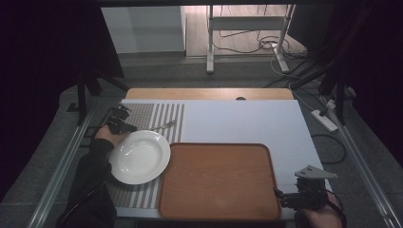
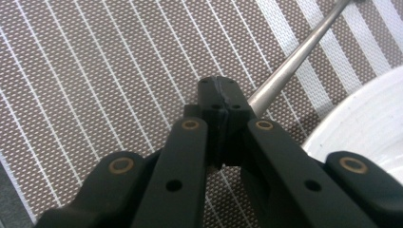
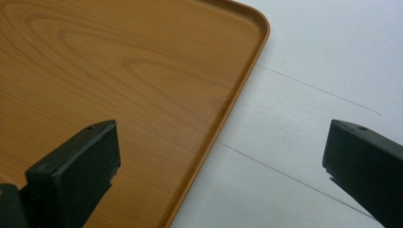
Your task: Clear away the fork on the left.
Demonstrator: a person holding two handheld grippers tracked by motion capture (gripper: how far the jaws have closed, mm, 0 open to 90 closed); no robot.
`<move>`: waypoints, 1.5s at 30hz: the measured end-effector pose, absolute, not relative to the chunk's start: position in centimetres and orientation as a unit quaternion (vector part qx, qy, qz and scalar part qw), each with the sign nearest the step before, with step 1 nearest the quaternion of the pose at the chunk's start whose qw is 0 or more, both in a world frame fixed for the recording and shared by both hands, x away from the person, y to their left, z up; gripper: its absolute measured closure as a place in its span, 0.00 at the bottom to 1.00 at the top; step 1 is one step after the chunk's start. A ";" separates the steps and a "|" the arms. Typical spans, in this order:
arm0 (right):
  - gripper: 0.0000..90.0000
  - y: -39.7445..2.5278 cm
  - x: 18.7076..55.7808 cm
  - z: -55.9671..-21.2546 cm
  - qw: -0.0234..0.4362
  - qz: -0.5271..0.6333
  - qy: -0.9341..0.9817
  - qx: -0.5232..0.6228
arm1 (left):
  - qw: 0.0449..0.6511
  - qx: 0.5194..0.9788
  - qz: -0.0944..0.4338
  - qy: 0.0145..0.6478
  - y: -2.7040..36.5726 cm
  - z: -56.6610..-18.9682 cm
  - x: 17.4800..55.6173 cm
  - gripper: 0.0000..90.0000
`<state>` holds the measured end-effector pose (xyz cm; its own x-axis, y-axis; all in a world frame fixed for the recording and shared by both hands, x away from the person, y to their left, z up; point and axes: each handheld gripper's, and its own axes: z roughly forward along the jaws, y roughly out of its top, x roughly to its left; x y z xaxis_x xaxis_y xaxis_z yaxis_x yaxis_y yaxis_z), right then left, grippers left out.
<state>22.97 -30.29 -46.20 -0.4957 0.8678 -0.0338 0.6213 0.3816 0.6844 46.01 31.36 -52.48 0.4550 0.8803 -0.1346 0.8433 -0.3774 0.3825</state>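
A metal fork [image 1: 164, 126] lies on a brown striped placemat [image 1: 142, 114] at the table's left, just behind a white deep plate [image 1: 140, 156]. My left gripper [image 1: 134, 128] is shut on the end of the fork's handle [image 2: 294, 57]; in the left gripper view the jaws meet [image 2: 219, 95] low over the placemat [image 2: 95, 71], with the plate's rim [image 2: 361, 128] at the right. My right gripper [image 1: 280, 197] stands open at the near right corner of an empty wooden tray [image 1: 218, 145]. Its jaws [image 3: 221, 130] straddle the tray's edge [image 3: 142, 71] and hold nothing.
A white sheet [image 1: 247, 118] covers the tabletop behind and to the right of the tray. The plate overlaps the placemat and sits close against the tray's left edge. Cables and a power strip [image 1: 325, 118] lie on the floor beyond the table.
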 end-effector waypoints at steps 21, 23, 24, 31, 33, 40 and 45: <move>0.00 -30.3 23.0 -46.2 0.198 0.311 0.806 0.462 | 0.245 0.816 0.042 0.522 29.1 -51.1 48.1 0.18; 0.00 -30.3 23.0 -46.2 0.198 0.311 0.806 0.462 | 0.239 0.827 0.035 0.508 28.3 -51.3 48.5 0.06; 0.00 -30.3 23.0 -46.2 0.198 0.311 0.806 0.462 | 0.239 0.827 0.035 0.508 28.3 -51.3 48.5 0.04; 0.00 -30.3 23.0 -46.2 0.198 0.312 0.807 0.461 | 0.212 0.850 0.029 0.481 26.1 -52.0 49.3 0.00; 0.00 -30.3 23.0 -46.2 0.198 0.312 0.807 0.461 | 0.206 0.855 0.024 0.475 25.5 -52.3 49.6 0.00; 0.00 -30.3 23.0 -46.2 0.197 0.312 0.807 0.461 | 0.168 0.867 0.028 0.469 24.7 -52.9 50.4 0.03; 0.00 -30.4 23.0 -46.2 0.197 0.311 0.807 0.461 | 0.153 0.881 0.049 0.445 24.7 -52.6 50.1 0.16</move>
